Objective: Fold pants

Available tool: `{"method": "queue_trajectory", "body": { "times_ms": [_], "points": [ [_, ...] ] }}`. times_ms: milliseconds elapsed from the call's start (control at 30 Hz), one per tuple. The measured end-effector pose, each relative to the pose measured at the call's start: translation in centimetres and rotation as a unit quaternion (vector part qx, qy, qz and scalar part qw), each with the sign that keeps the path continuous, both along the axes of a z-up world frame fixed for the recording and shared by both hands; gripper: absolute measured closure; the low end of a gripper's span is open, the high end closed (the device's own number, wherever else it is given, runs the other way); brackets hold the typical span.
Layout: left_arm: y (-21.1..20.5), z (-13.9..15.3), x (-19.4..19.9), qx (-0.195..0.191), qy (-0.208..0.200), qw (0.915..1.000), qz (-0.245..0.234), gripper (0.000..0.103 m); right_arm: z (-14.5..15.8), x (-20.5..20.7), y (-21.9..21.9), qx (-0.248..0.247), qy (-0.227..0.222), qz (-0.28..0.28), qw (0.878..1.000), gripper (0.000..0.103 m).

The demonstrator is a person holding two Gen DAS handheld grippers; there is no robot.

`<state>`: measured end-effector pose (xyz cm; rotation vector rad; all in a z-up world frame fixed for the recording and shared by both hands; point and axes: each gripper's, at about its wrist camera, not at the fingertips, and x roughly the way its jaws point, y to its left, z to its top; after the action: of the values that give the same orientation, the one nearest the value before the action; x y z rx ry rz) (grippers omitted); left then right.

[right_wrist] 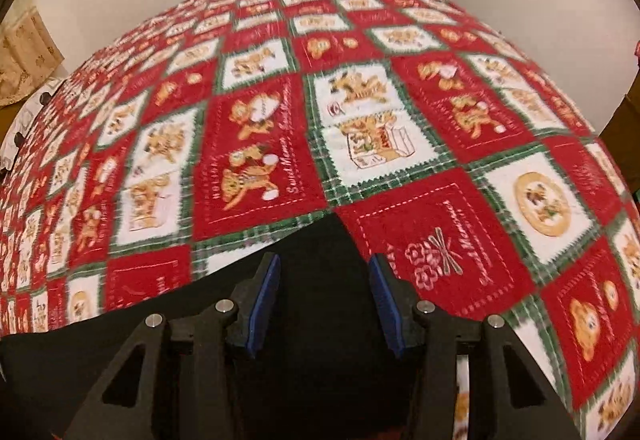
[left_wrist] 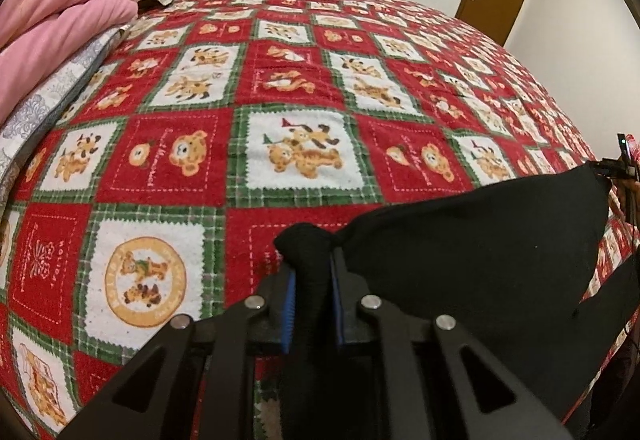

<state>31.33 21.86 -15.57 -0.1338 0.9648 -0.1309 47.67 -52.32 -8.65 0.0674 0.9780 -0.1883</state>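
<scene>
The pants (left_wrist: 480,240), black, lie on the bed (left_wrist: 280,80) at the lower right of the left wrist view, and across the lower left and centre of the right wrist view. The left tool (left_wrist: 311,280) is clamped on a bunched fold of the pants; the cloth fills the gap between its blue pads (left_wrist: 289,304). The right tool (right_wrist: 324,292) stands with its jaws partly apart, above the black cloth; the pads do not appear to press on it, and whether any cloth lies between them cannot be determined. Risk one: the left grip holds only a small bunch, so a hard pull is likely to slip the cloth out. Risk two: if the right tool closes at its present position, it may catch one layer only or the blanket (left_wrist: 160,144) underneath, dragging the blanket and skewing the fold. Risk three: the right wrist view is blurred, so alignment with the pants edge is uncertain. Legible writing: one red blanket square in the right wrist view reads "Sweet Memor..." (right_wrist: 294,156) in script, and another reads "HOLIDAY"; other lettering on the squares is too small or blurred to read. No brand label is visible on the pants.
</scene>
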Motion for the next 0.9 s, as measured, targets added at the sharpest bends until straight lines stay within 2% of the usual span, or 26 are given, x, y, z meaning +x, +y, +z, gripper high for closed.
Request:
{"method": "queue_trajectory", "body": {
  "times_ms": [233,333,367,400,433,467,600,700,833,900],
  "points": [
    [0.1,-0.2,0.2,-0.006,-0.004,1.0000,-0.002,0.087,0.1,1.5,-1.0,0.000,-0.010,0.013,1.000,0.055],
    [0.1,-0.2,0.3,-0.004,-0.004,1.0000,-0.002,0.087,-0.5,1.8,-1.3,0.022,-0.004,0.016,1.000,0.054],
    [0.1,-0.2,0.3,-0.004,-0.005,1.0000,-0.001,0.087,-0.9,1.8,-0.9,0.008,-0.001,0.027,1.000,0.056],
    [0.1,-0.2,0.3,-0.004,-0.005,1.0000,-0.002,0.087,-0.9,1.6,-0.7,-0.003,-0.003,0.030,1.000,0.060],
    [0.0,-0.2,0.3,-0.002,-0.006,1.0000,-0.003,0.087,-0.9,1.5,-0.6,-0.002,-0.006,0.034,0.999,0.080],
    [-0.1,-0.1,0.4,0.001,-0.006,1.0000,-0.005,0.087,-0.7,1.4,-0.5,0.008,-0.010,0.039,0.999,0.092],
    [-0.3,0.2,0.6,0.013,-0.006,0.9999,-0.008,0.087,0.4,0.6,0.9,-0.016,-0.024,0.045,0.999,0.095],
    [-0.1,0.8,0.3,0.014,-0.018,0.9997,0.000,0.087,2.6,-1.2,1.8,-0.024,-0.063,0.050,0.996,0.095],
    [0.6,2.5,-0.9,-0.011,-0.061,0.9980,0.010,0.087,6.8,-5.0,1.6,-0.023,-0.132,0.051,0.990,0.095],
    [0.8,3.5,-1.9,-0.027,-0.084,0.9961,0.005,0.087,9.3,-8.0,1.4,-0.016,-0.177,0.057,0.982,0.095]
  ]
}}
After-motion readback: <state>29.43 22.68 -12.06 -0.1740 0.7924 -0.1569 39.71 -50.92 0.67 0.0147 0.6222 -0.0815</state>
